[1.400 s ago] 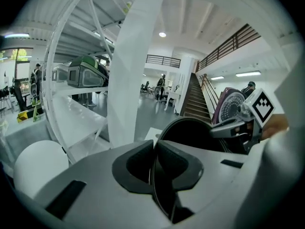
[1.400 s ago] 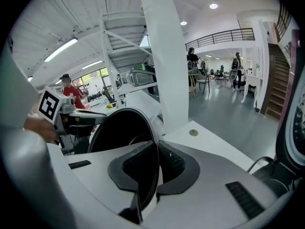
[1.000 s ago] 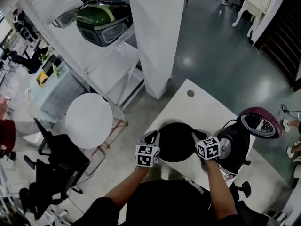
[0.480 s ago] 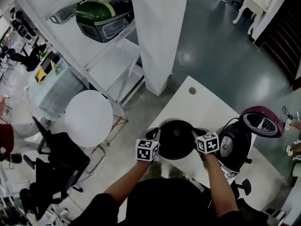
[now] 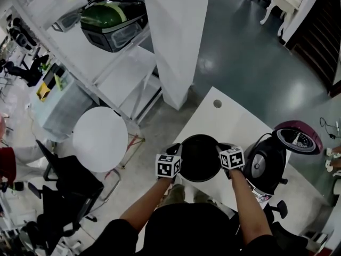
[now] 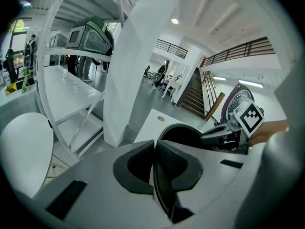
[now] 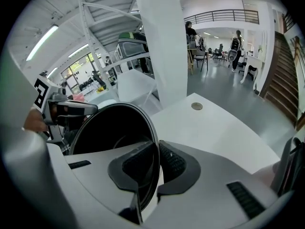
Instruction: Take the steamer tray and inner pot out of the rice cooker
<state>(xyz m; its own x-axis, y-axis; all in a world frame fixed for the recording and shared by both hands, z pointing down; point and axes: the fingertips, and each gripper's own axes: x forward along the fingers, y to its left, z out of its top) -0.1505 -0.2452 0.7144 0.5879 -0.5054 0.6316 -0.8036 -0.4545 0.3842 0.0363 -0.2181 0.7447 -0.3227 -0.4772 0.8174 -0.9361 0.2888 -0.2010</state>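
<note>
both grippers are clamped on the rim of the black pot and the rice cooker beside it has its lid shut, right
Not quite: the lid is open, tipped back, as the head view shows. The left gripper and right gripper are both clamped on the rim of the black pot, beside the rice cooker.

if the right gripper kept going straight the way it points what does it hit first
Probably the white table. The right gripper is shut on the rim of the black pot, and just past its tips lies bare table top, short of the round hole. Depth is unclear.
</note>
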